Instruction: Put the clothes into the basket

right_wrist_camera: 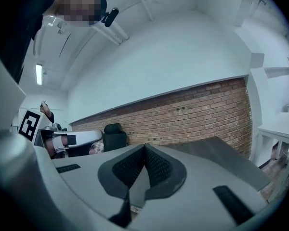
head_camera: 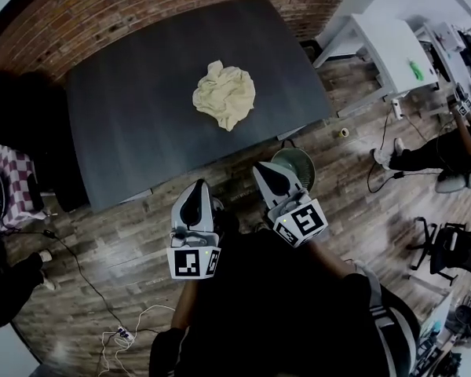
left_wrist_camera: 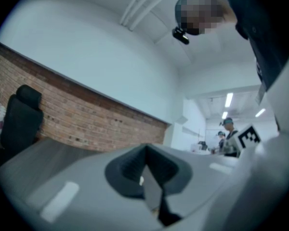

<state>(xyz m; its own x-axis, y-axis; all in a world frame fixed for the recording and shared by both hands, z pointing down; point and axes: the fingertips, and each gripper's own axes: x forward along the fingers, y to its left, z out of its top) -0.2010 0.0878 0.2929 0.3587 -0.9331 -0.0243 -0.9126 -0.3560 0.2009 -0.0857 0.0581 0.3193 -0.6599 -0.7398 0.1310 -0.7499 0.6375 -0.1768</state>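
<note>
Cloth [head_camera: 224, 94], basket [head_camera: 301, 163]; head view only

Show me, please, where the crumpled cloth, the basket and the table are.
crumpled cloth [head_camera: 224, 94]: head view, middle of the heap.
basket [head_camera: 309, 170]: head view, its right wall.
table [head_camera: 133, 124]: head view, bare top left of the cloth.

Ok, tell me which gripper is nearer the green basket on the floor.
Right. In the head view the right gripper sits just over the near rim of the green basket; the left gripper is farther off, to the basket's left.
</note>
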